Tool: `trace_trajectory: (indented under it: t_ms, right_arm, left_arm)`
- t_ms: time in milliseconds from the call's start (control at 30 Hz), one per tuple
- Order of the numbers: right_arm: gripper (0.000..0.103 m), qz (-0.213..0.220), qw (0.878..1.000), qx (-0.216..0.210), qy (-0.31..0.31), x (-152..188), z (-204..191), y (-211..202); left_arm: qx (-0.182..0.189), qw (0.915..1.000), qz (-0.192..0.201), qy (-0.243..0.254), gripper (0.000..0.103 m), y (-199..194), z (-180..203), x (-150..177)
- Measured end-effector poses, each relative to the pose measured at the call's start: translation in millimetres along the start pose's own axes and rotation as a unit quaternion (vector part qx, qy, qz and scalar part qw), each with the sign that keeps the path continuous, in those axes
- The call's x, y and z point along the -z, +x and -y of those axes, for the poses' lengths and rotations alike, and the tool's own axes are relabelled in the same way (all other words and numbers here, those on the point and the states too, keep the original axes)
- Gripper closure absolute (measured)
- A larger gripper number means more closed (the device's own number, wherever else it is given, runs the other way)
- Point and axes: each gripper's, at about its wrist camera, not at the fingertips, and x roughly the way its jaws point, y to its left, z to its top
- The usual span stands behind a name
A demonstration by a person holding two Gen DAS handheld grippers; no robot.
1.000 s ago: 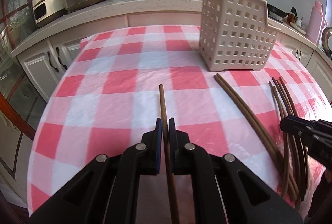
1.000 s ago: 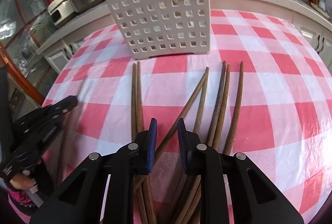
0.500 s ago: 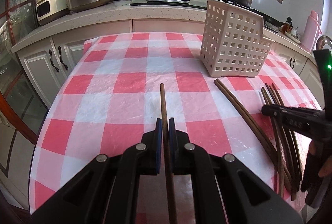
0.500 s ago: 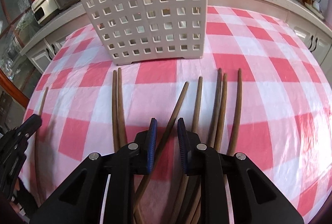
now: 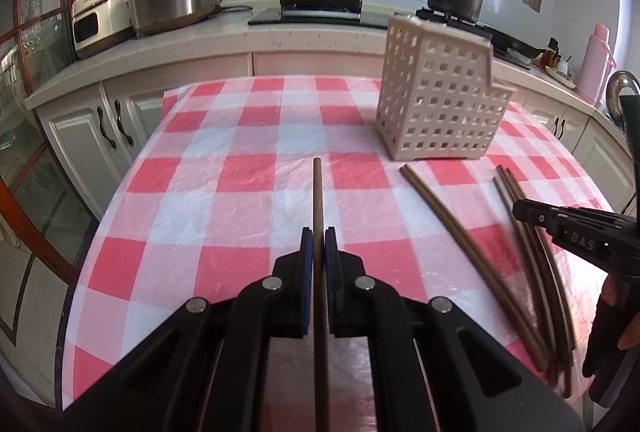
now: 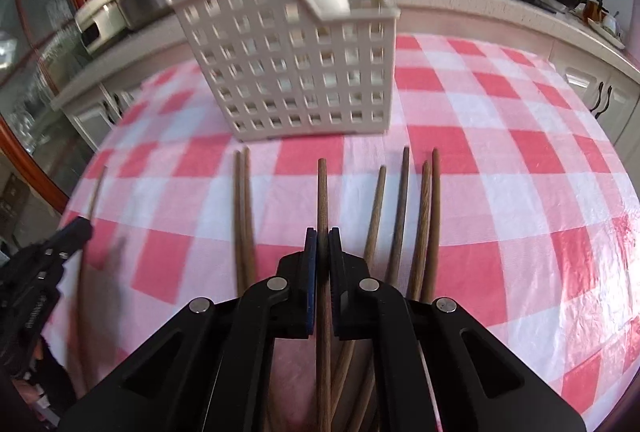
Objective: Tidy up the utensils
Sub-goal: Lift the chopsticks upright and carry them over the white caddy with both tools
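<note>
The chopstick (image 6: 323, 216) I pinched in my right gripper (image 6: 322, 232) pointed lengthwise at the basket (image 6: 288, 71) straight ahead, nearer it than my left gripper (image 5: 319, 232), which was clamped on another chopstick (image 5: 318, 199).

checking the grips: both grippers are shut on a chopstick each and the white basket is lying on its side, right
Not quite: the white basket stands upright on the checked tablecloth, as the right wrist view shows. The left gripper and right gripper are each shut on a chopstick.
</note>
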Motion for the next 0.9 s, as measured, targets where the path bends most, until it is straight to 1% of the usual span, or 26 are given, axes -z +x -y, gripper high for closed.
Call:
trace_trajectory:
  t_ms: [67,300,500,667,800,900]
  right_arm:
    - [0.097,0.012,1.0,-0.025,0.014,0,4,-14]
    - [0.097,0.071,0.995,-0.061,0.027,1,10,-64]
    - [0.097,0.124,0.989,-0.072,0.027,4,19,-109]
    - [0.097,0.165,0.982,-0.083,0.023,5,26,-146]
    - [0.097,0.186,0.979,-0.086,0.018,6,28,-164]
    - [0.097,0.195,0.977,-0.087,0.01,4,26,-172]
  left_arm:
    - [-0.001,0.9999,0.01,0.003,0.097,-8,6,-3]
    - [0.003,0.9988,0.049,0.007,0.097,-39,24,-9]
    - [0.004,0.9969,0.078,0.013,0.097,-69,39,-14]
    - [0.004,0.9937,0.11,0.018,0.097,-98,50,-19]
    - [0.002,0.9908,0.134,0.022,0.097,-117,57,-23]
    - [0.002,0.9894,0.143,0.025,0.097,-123,61,-26]
